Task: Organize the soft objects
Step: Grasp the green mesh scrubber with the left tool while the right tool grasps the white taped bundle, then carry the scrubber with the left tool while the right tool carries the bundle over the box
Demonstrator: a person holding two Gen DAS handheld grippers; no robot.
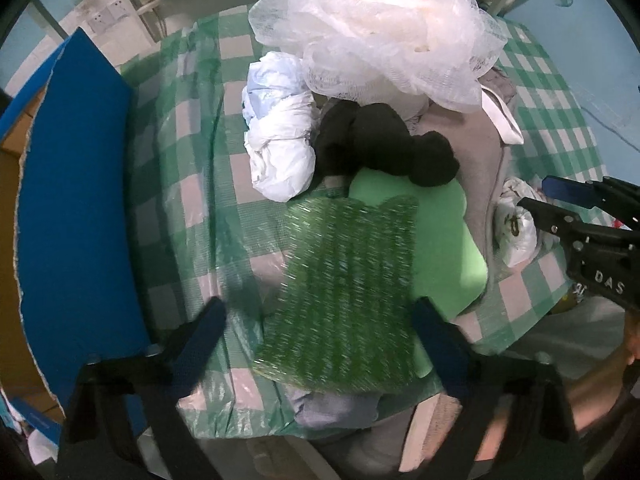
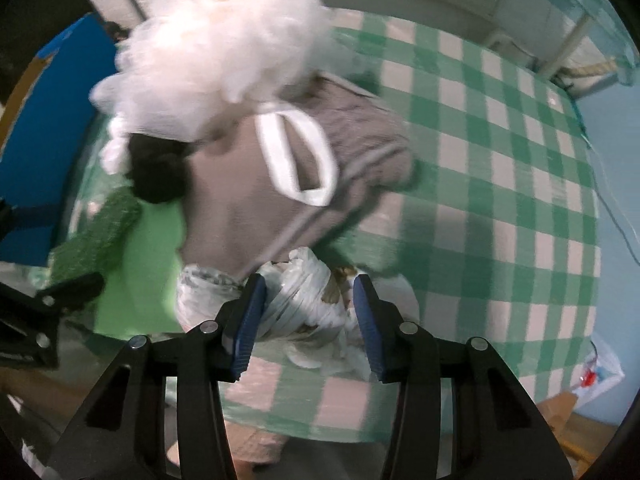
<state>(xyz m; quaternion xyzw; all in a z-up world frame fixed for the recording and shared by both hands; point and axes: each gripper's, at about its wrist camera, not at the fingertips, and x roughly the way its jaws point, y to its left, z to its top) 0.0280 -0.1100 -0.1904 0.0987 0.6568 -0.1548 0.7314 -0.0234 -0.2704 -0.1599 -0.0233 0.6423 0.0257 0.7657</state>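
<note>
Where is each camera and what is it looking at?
Left wrist: on the left gripper, open, looking down at the green scrub pad; the right gripper shows too.
Right wrist: on the right gripper, open around a crumpled plastic bag.
Both see the white netting, grey cloth, checked tablecloth.
</note>
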